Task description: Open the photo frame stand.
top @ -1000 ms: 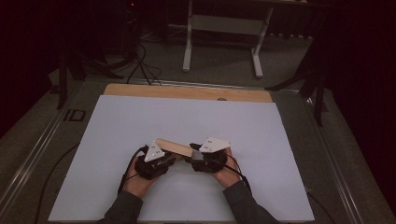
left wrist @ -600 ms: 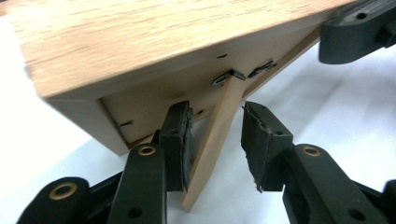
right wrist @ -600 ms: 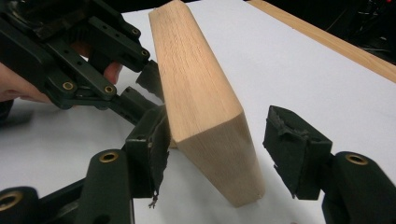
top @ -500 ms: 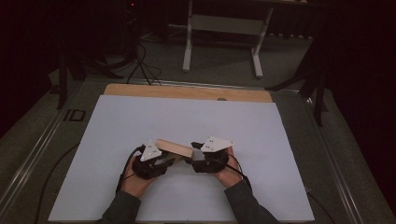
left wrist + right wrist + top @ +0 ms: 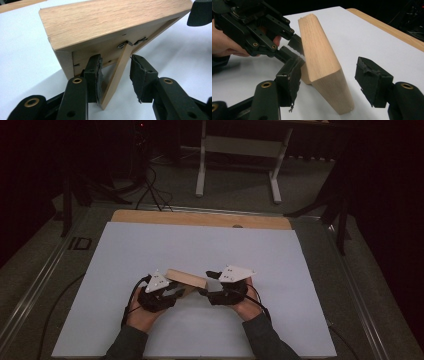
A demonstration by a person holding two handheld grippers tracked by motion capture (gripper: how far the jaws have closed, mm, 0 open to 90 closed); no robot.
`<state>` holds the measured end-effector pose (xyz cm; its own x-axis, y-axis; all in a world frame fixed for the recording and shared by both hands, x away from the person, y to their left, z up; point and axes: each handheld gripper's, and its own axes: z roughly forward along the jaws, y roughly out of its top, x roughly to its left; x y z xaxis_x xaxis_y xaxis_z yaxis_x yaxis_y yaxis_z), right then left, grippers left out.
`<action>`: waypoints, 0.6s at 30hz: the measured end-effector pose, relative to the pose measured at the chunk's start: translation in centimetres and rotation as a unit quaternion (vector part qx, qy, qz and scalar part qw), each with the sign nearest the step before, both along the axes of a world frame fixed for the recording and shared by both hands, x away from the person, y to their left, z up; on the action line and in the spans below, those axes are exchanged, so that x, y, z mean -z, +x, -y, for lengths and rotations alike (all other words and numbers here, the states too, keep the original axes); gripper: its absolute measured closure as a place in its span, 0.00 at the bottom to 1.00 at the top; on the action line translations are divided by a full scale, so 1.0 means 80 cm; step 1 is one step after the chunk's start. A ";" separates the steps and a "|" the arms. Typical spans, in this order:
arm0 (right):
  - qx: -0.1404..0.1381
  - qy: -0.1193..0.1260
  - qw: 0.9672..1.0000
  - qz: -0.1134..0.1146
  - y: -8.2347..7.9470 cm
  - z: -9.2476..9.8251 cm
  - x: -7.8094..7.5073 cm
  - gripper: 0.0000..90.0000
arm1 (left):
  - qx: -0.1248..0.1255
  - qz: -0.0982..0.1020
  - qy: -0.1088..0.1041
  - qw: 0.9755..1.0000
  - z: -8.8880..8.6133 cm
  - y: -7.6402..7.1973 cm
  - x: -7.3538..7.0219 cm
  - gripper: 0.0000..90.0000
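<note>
A light wooden picture frame stands tilted on the white sheet, propped on its back strut. My left gripper is behind it. Its jaws straddle the strut and have just been opening: the left pad is close beside the strut, the right pad stands clear. My right gripper is at the frame's other end. Its jaws have just been opening too, with the frame's edge between them and a gap at the right pad. In the high view the left gripper and right gripper flank the frame.
The white sheet covers most of the wooden table, whose bare far edge shows. Beyond it, on the dark floor, are a white desk frame and cables. A metal rail runs along the left.
</note>
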<state>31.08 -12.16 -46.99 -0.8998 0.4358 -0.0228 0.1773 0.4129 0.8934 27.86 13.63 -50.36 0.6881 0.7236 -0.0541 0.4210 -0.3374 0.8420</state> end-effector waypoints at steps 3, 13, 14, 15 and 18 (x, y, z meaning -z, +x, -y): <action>-0.002 0.007 1.000 -0.001 0.000 0.002 -0.002 0.41 | 0.001 0.002 -0.002 1.000 -0.001 -0.001 -0.002 0.68; -0.002 0.025 1.000 -0.002 0.000 0.008 -0.010 0.42 | 0.002 0.006 -0.005 1.000 -0.003 -0.004 -0.006 0.67; -0.002 0.027 1.000 -0.001 0.000 0.008 -0.011 0.43 | 0.002 0.006 -0.006 1.000 -0.003 -0.004 -0.007 0.67; -0.002 0.027 1.000 -0.001 0.000 0.008 -0.012 0.43 | 0.002 0.006 -0.006 1.000 -0.003 -0.004 -0.007 0.67; -0.002 0.031 1.000 -0.002 0.000 0.010 -0.013 0.44 | 0.001 0.005 -0.008 1.000 -0.004 -0.004 -0.008 0.67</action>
